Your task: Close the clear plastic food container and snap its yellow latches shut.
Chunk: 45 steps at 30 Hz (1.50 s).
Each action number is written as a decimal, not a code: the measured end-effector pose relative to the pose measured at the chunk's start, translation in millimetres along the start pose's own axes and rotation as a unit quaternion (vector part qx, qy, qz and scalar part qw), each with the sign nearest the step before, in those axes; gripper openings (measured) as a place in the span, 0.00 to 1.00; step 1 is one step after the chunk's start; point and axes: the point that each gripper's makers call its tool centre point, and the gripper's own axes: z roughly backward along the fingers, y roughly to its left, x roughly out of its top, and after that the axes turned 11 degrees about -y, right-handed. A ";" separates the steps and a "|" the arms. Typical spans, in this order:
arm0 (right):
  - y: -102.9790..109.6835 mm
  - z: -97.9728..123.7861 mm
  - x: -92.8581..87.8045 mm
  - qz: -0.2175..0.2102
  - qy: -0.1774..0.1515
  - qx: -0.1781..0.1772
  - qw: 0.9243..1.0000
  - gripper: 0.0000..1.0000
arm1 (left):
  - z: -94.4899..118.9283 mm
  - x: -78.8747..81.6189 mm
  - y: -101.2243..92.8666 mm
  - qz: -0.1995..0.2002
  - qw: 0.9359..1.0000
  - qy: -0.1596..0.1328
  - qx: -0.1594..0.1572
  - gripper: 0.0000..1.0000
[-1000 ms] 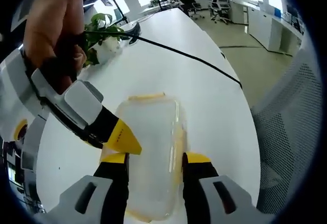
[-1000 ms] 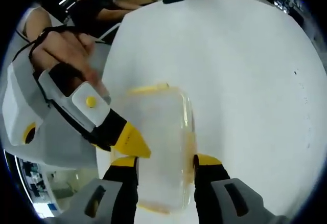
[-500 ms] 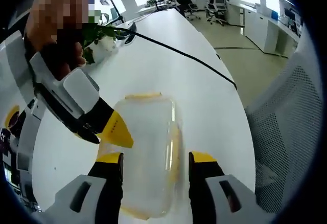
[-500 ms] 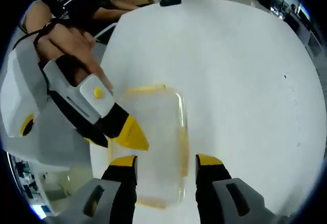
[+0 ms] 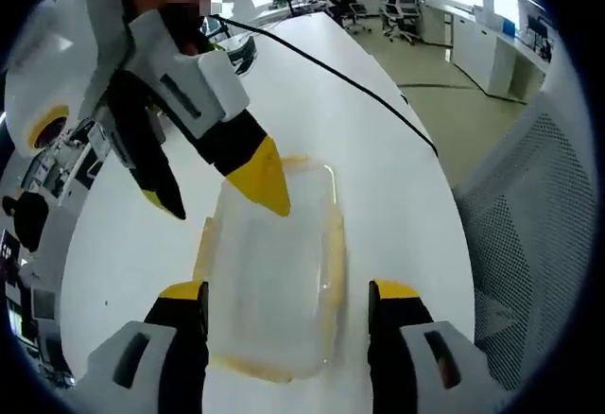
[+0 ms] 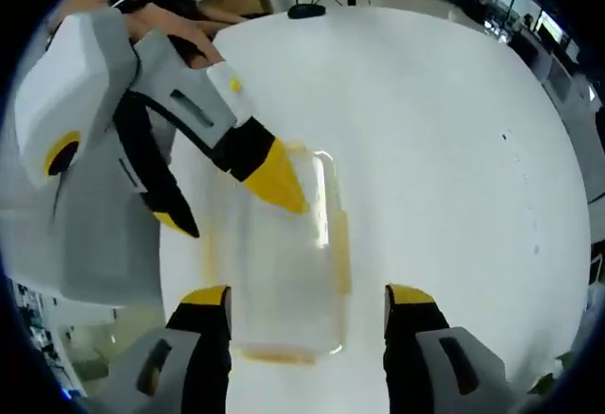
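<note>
Lying on the white table (image 5: 397, 197), the clear container (image 5: 274, 282) ran lengthwise straight away from both cameras, its long axis in line with each gripper's own jaws. In the left gripper view the left gripper (image 5: 288, 301) hung over the near end of the box with its two yellow-tipped jaws spread wide, one on each long side and neither touching the plastic; it held nothing. In the right gripper view the right gripper (image 6: 307, 305) stood the same way, its jaws parted either side of the container's (image 6: 279, 272) near end and empty.

Yellow trim showed along the container's edges, most plainly down the right long side and at the near and far ends, but blur made it impossible to tell whether any latch was snapped down or whether the lid was fully seated.

In each view the other gripper reached in from the upper left, with one yellow tip resting at or just over the far left corner of the lid and its second tip off to the left, beside the box; contact could not be confirmed. Seen that way, both grippers' jaws were spread.

Judged from this, both grippers were about equally near, each straddling the box's width. Since the latches lie along the edges, the next press would likely call for bringing a jaw tip onto a yellow strip rather than closing across the body. A black cable (image 5: 350, 93) ran over the table well beyond the box.
</note>
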 end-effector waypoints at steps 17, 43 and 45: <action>18.2 3.8 -33.8 0.045 0.027 -0.029 0.998 0.87 | 1.4 -25.9 18.5 0.002 0.999 0.030 -0.019 0.99; 7.8 -16.0 -51.8 0.081 0.046 -0.080 0.992 0.97 | -20.6 -42.2 11.8 -0.033 0.996 0.066 -0.047 0.99; 7.1 -18.3 -53.3 0.082 0.048 -0.080 0.992 0.97 | -21.3 -43.1 11.6 -0.033 0.996 0.068 -0.048 0.99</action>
